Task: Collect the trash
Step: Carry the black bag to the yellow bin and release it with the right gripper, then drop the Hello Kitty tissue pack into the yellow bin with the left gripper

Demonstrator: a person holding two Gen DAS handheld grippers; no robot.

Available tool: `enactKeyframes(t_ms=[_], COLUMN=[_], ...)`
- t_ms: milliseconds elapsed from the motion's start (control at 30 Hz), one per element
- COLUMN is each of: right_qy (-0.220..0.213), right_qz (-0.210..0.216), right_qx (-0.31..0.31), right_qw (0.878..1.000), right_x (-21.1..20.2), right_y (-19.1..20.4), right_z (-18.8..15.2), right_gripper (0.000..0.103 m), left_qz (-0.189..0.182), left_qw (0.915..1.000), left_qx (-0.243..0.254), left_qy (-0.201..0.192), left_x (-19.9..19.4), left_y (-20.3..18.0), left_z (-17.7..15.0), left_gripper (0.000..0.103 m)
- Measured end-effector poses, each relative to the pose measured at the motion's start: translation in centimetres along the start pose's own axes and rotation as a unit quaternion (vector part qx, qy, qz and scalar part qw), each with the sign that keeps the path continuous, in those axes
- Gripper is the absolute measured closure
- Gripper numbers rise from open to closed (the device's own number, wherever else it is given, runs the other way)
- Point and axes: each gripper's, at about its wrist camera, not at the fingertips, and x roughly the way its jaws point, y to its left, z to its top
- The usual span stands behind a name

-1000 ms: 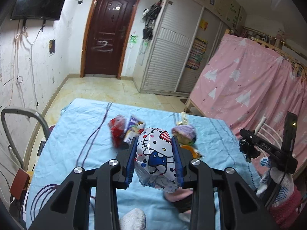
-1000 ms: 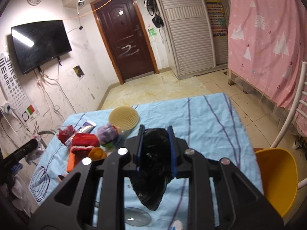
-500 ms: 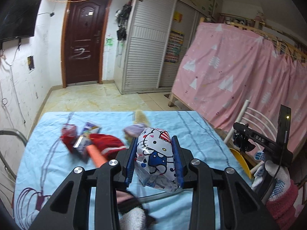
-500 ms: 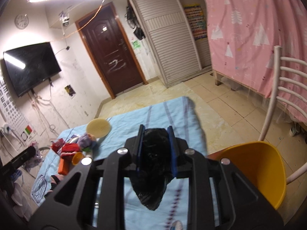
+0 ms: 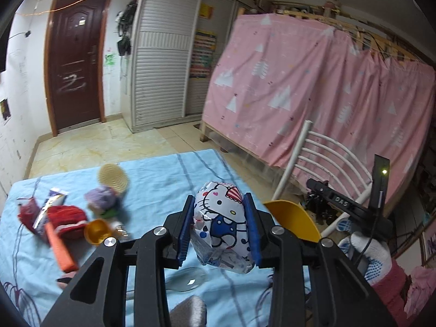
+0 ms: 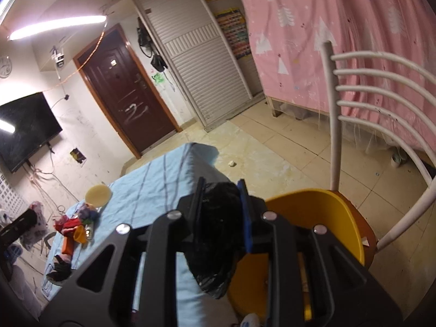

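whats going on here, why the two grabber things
A person is clearing trash off a table with a hand-held gripper in each hand. The left hand-held gripper grips a Hello Kitty wrapper; the right hand-held gripper grips a black plastic bag at the yellow bin. More litter lies on the blue tablecloth.

Left black two-finger gripper with blue pads: held level, jaws clamped on a white cartoon-print plastic wrapper. Right black two-finger gripper with blue pads: tilted downward, jaws pinching a crumpled black plastic bag. Right hand in white dotted work glove: gripping the handle.
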Motion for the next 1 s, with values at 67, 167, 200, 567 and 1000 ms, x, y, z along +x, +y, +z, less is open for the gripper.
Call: enactKeyframes(t_ms=[67,167,200,567,1000], right_qy=[0.001,-0.001,-0.002,-0.03,-0.05], right_qz=[-0.001,-0.004,-0.006,-0.053,-0.07], right_qx=[0.005,0.011,0.013,0.071,0.139], right_qw=[1.0,1.0,1.0,0.996,0.987], right_x=[0.2,0.4,0.4,-0.7,-2.1], right_y=[-0.8,-1.6,-1.8,-6.4,-10.5], right_z=[0.0,-0.1,-0.2,-0.3,0.2], right_gripper=[0.081,0.081,0.081,0.027,0.02], left_qz=[-0.002,-0.006,-0.007,-0.075,-0.12], left_qw=[1.0,0.9998,0.9997,0.9958,0.9878], left_qx=[0.008,0.016,0.018,0.03,0.046], left_qy=[0.005,0.011,0.013,0.044,0.088], left_x=[0.7,1.7,2.0,7.9,14.4], left_y=[-1.2,-2.6,-3.0,-9.1,-14.6], left_z=[0.1,0.3,0.3,2.0,1.0], left_gripper=[0.078,0.078,0.078,0.078,0.033])
